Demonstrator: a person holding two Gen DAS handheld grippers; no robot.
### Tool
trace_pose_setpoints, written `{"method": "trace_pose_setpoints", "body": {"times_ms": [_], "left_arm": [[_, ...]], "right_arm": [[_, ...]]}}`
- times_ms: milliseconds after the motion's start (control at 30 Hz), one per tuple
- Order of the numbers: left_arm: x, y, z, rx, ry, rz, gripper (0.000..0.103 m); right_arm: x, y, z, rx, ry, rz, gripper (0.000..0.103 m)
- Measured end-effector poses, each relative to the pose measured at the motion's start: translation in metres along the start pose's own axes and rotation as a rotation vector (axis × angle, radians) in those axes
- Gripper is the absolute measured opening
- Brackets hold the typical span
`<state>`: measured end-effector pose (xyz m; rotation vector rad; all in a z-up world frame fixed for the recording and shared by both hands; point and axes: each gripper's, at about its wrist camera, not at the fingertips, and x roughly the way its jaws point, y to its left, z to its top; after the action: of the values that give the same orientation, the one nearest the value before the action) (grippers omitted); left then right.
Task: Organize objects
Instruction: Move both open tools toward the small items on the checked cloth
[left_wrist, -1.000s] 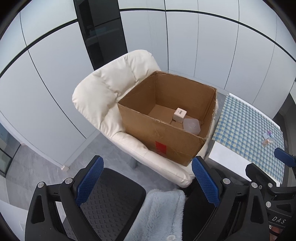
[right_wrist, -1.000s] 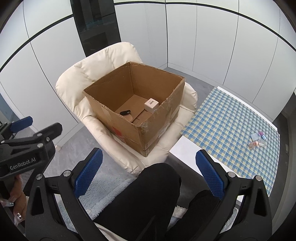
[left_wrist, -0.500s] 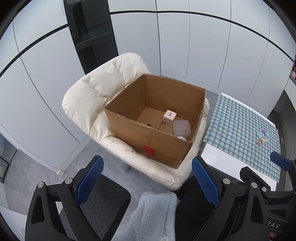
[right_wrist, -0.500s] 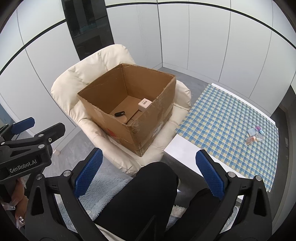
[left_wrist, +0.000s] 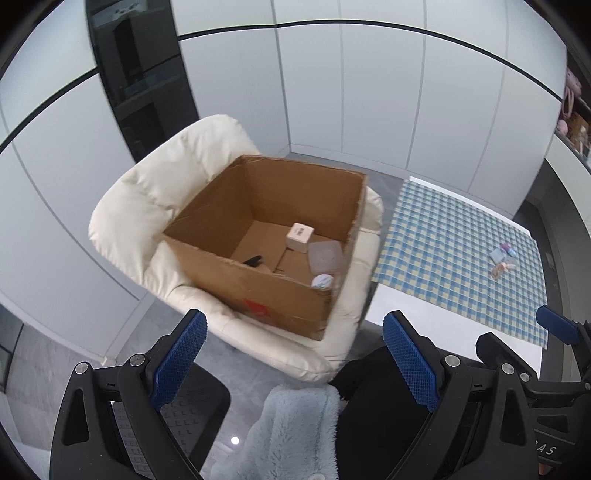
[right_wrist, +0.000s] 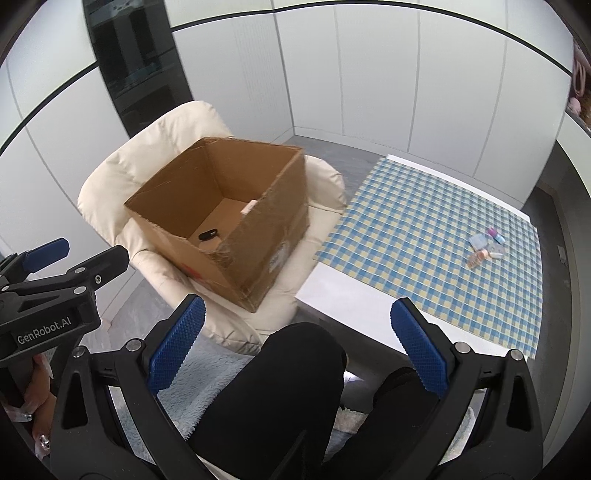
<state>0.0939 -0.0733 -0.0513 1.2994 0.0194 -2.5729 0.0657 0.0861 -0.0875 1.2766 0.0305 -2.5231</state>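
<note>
Cardboard box (left_wrist: 258, 280) sits open on the cream chair (left_wrist: 147, 192), and in it we see a small white carton (left_wrist: 300, 236), a clear tub (left_wrist: 325, 254), a round lid (left_wrist: 322, 281) and a black clip (left_wrist: 252, 260). We hold the left gripper (left_wrist: 293, 365) and right gripper (right_wrist: 293, 347) with fingers spread wide and empty. A few small bottles (right_wrist: 485, 248) lie on the checked cloth (right_wrist: 424, 240), well apart from the box.

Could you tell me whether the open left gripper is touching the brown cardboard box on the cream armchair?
Apart: the left wrist view shows the left gripper short of the cardboard box.
</note>
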Motion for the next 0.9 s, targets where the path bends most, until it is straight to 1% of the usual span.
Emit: {"method": "trace_pose_setpoints", "body": {"times_ms": [567, 767, 900], "left_arm": [[0.006, -0.080, 0.007, 0.143, 0.002, -0.090, 0.097], [0.009, -0.108, 0.010, 0.184, -0.006, -0.134, 0.097], [0.010, -0.128, 0.010, 0.214, -0.016, -0.178, 0.097]], "right_arm": [[-0.018, -0.074, -0.018, 0.155, -0.011, -0.092, 0.102], [-0.026, -0.106, -0.028, 0.218, -0.017, -0.150, 0.102], [-0.032, -0.133, -0.035, 0.271, -0.021, -0.185, 0.102]]}}
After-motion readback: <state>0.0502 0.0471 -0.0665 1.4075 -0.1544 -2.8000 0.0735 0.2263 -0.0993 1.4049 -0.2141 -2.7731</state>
